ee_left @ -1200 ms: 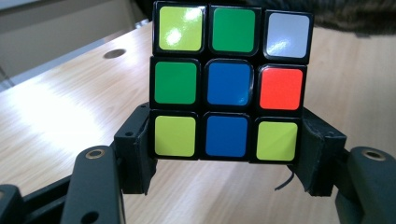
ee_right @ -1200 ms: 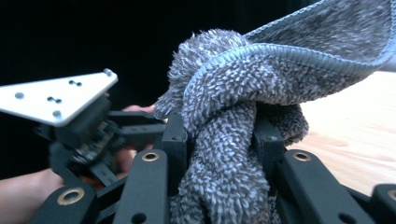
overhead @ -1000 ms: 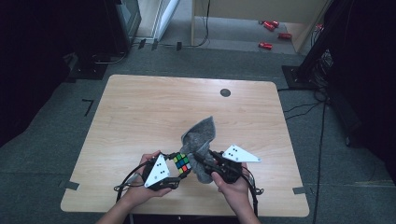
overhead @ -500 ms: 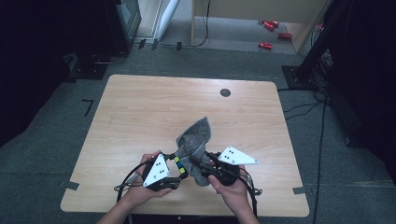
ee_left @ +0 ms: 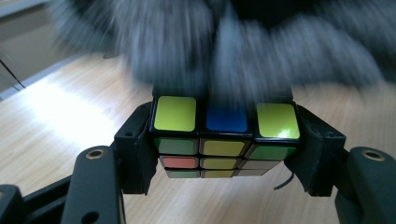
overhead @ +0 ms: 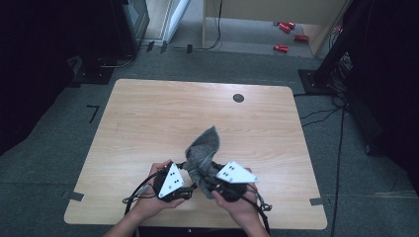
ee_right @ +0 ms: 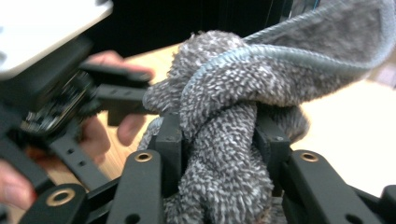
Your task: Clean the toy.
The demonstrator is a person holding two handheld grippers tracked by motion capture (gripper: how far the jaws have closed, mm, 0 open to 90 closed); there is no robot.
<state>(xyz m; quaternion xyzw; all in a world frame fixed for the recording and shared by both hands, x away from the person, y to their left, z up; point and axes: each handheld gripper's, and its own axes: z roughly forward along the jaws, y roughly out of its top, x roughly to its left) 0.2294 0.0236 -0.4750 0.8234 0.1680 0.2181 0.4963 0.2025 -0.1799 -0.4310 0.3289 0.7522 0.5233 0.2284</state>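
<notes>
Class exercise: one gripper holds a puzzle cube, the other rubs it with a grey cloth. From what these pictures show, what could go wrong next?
1. The left gripper clamps the cube only by its two side faces; cloth pressure could twist a layer or push it out.
2. The right gripper pinches a bunched fold of the cloth; it may slip free.
3. Both work near the table edge, so a dropped cube might fall off.

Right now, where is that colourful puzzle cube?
The colourful puzzle cube is clamped in the left gripper near the wooden table's front edge, with the fluffy grey cloth pressed over its top.
</notes>
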